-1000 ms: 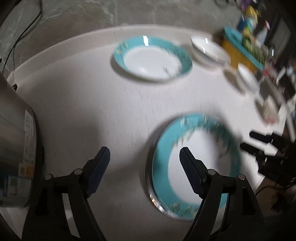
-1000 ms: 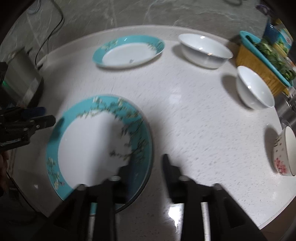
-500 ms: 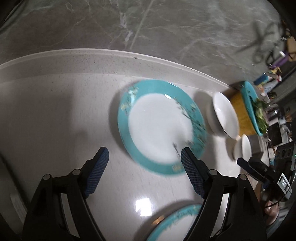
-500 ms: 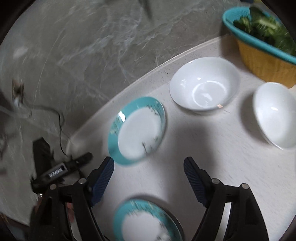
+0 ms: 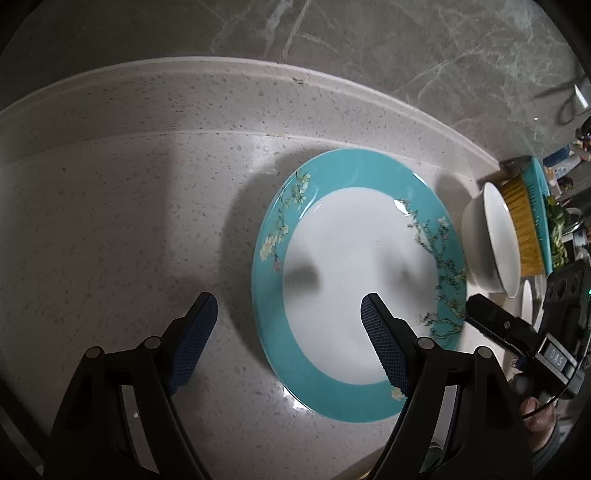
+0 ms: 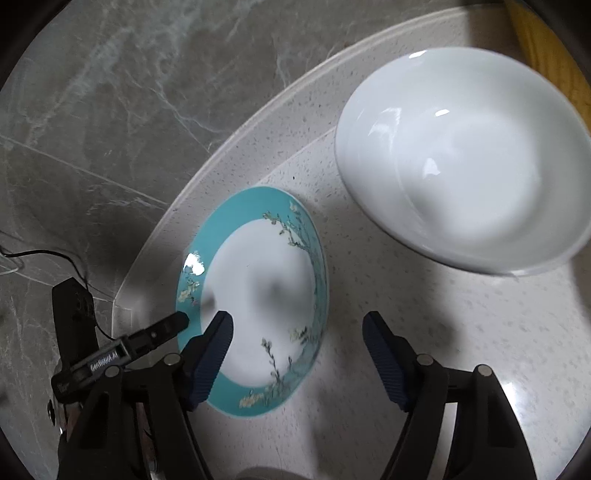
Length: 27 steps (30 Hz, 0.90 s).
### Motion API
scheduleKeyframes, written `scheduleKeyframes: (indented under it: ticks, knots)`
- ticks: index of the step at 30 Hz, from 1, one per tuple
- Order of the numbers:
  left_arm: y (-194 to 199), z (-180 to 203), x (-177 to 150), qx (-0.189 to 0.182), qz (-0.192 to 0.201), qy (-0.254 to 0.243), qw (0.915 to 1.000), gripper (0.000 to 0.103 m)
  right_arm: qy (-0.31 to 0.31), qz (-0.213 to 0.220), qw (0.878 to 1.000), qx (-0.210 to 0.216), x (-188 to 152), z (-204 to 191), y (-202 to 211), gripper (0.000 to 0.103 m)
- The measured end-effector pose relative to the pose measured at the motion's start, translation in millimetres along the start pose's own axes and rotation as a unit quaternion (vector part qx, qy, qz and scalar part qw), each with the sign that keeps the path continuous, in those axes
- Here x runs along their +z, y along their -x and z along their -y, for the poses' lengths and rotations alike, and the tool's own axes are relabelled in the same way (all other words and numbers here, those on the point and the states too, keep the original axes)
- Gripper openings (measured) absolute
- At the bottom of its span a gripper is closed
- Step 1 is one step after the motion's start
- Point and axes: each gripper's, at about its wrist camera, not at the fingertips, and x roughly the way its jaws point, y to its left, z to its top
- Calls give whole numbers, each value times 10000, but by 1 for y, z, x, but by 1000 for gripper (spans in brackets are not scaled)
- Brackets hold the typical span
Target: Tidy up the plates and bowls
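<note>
A teal-rimmed plate with a white centre and blossom sprigs lies flat on the counter near its back edge. My left gripper hovers over the plate's left rim, open, one finger outside the rim and one over the white centre. My right gripper hangs over the same plate's right rim. Its jaws are closing, with the rim below and between them and no pad touching it. A large white bowl stands just right of the plate. Each gripper shows in the other's view: right gripper, left gripper.
A second white bowl stands behind the large white bowl. A yellow basket with a teal rim holds greens at the far right. The speckled counter ends at a raised lip against a grey marble wall.
Both grippers have moved from the near plate to the far plate by the wall. The near plate and the steel pot have left view. The right jaws stand wider than a second ago.
</note>
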Motion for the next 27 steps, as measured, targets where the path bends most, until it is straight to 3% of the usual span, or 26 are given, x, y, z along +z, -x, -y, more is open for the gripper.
scheduleKeyframes:
  ticks: [1, 3, 5, 7, 9, 11, 16, 27]
  knots:
    - [-3, 1, 1, 17, 6, -23, 10000, 77, 31, -5, 10000, -38, 1, -1, -3, 74]
    - [-6, -1, 3, 99, 17, -102, 9999, 66, 53, -49, 9999, -88, 4, -3, -10, 70]
    - [-10, -2, 4, 140, -33, -129, 9998, 41, 64, -90, 9998, -158, 7, -3, -16, 66]
    - [-12, -1, 4, 280, -5, -210, 9994, 30, 170, -105, 9995, -235, 7, -5, -19, 52]
    - [-14, -1, 5, 295, 12, -209, 9993, 29, 325, -133, 9989, -322, 6, -9, -22, 45]
    - [-16, 1, 6, 342, -3, -251, 9991, 19, 421, -121, 9982, -419, 5, -14, -26, 41]
    - [-15, 5, 1, 464, 85, -350, 9983, 19, 579, -98, 9954, -763, 6, -11, -26, 14]
    - [5, 20, -14, 660, 341, -531, 9958, 19, 1042, 71, 9897, -974, 4, -28, -22, 15]
